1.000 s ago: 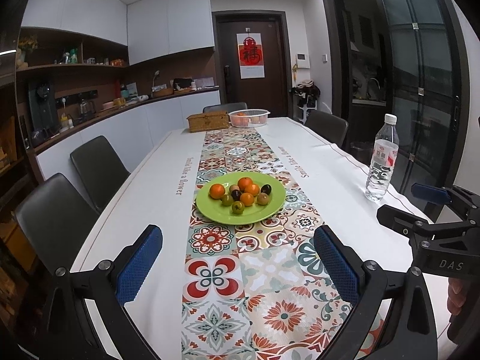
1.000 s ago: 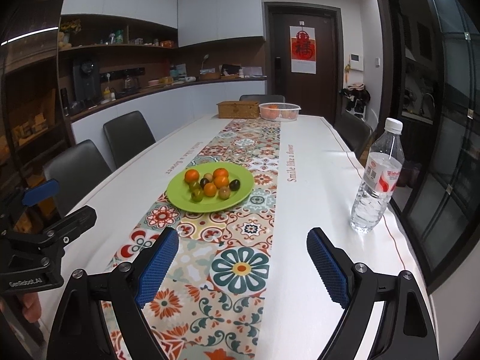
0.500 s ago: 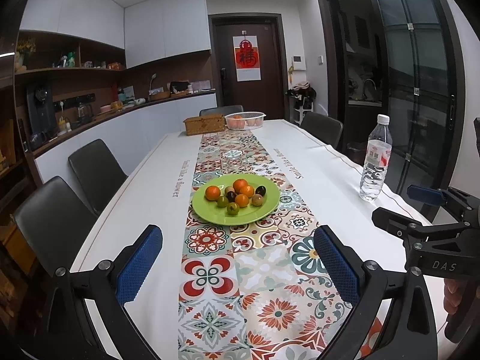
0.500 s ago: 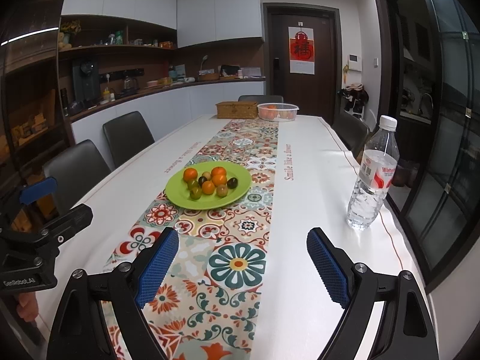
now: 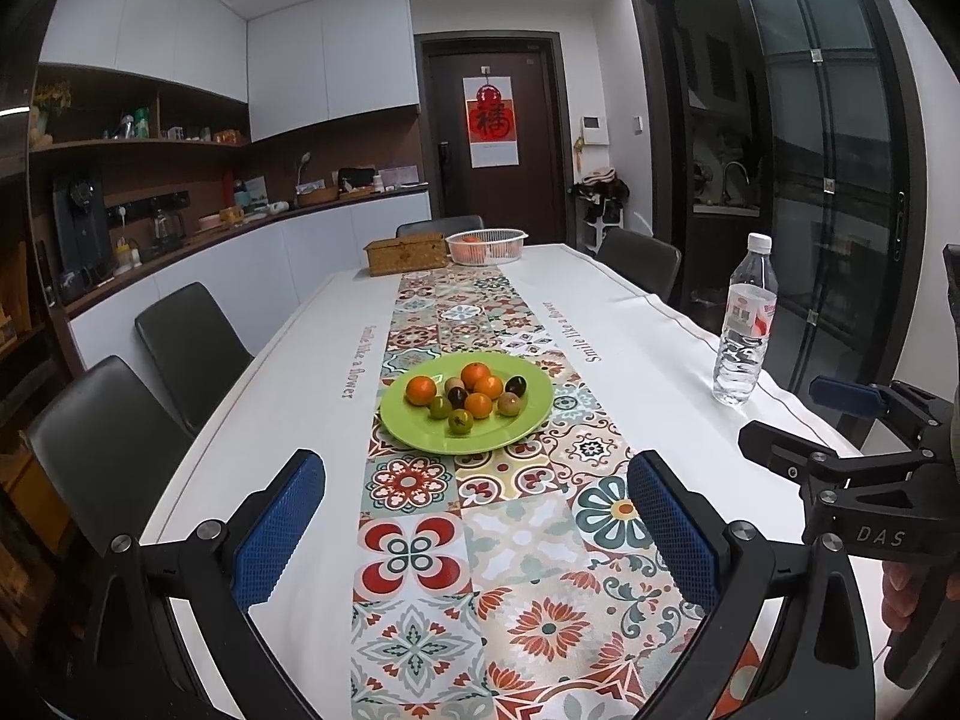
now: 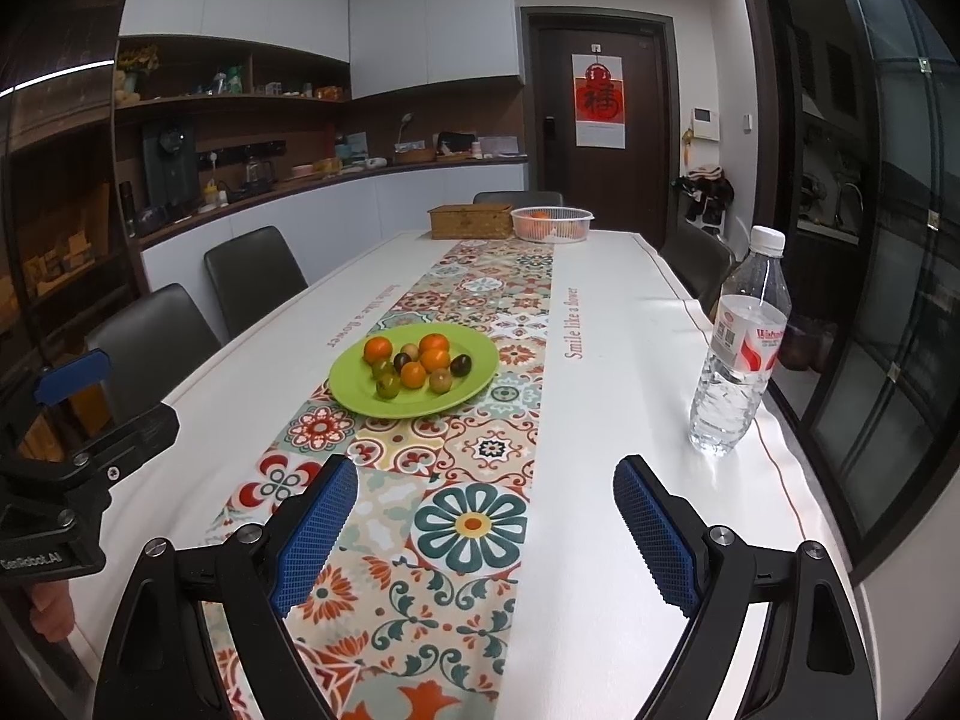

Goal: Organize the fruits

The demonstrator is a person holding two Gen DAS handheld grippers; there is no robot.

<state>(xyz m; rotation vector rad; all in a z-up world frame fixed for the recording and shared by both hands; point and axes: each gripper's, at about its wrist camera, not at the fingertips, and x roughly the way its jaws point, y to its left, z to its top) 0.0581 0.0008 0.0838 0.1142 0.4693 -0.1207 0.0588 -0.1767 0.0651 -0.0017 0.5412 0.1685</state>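
Observation:
A green plate sits on the patterned table runner and holds several oranges and small dark and greenish fruits. It also shows in the right wrist view. A white mesh basket with orange fruit stands at the table's far end, also in the right wrist view. My left gripper is open and empty, held above the runner short of the plate. My right gripper is open and empty, to the right of the left one.
A clear water bottle stands near the table's right edge, also in the right wrist view. A woven box sits beside the basket. Dark chairs line the left side. A glass door is at right.
Both grippers have tilted or risen slightly, so the plate and bottle sit lower in both views. Both stay open and nothing was taken hold of.

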